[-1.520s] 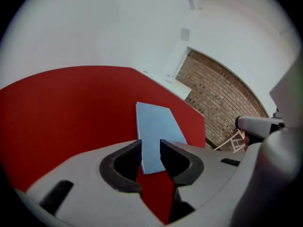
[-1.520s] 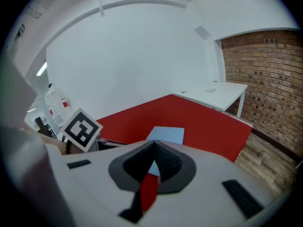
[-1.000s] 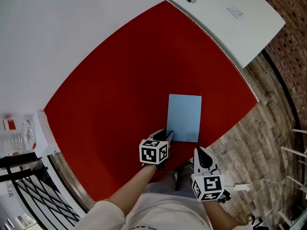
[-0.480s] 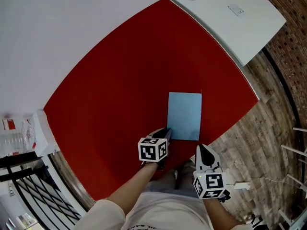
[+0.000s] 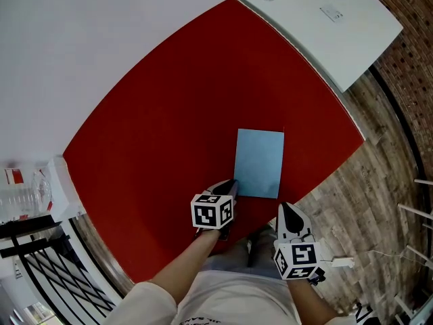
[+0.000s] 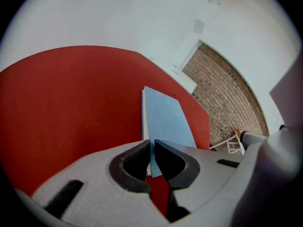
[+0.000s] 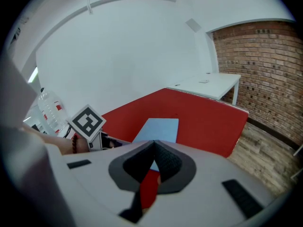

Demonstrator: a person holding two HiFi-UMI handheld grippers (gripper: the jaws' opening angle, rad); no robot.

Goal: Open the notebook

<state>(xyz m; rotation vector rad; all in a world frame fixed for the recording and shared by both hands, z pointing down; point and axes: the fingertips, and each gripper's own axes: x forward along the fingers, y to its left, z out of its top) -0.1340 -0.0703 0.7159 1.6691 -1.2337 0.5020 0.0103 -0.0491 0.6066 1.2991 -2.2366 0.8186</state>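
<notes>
A thin light-blue notebook (image 5: 259, 162) lies closed on the red table (image 5: 169, 127), near its front edge. My left gripper (image 5: 233, 185) is at the notebook's near left corner. In the left gripper view its jaws are closing, and the blue cover (image 6: 165, 119) stands edge-on between the pads (image 6: 142, 151), with a sliver of white pages showing beside it. My right gripper (image 5: 289, 212) hovers off the table's front edge, right of the left one, shut with nothing in it. From the right gripper (image 7: 154, 143) view the notebook (image 7: 158, 128) lies just ahead.
A white table (image 5: 325, 26) adjoins the red one at the far right. Wood floor (image 5: 365, 202) and a brick wall lie to the right. A plastic bottle (image 5: 20, 195) and a black rack (image 5: 40, 263) stand at the left. The person's body is at the bottom.
The left gripper's jaws have come together on the notebook's near left corner, and that corner has shifted slightly left. Both hands have stayed about where they were.
</notes>
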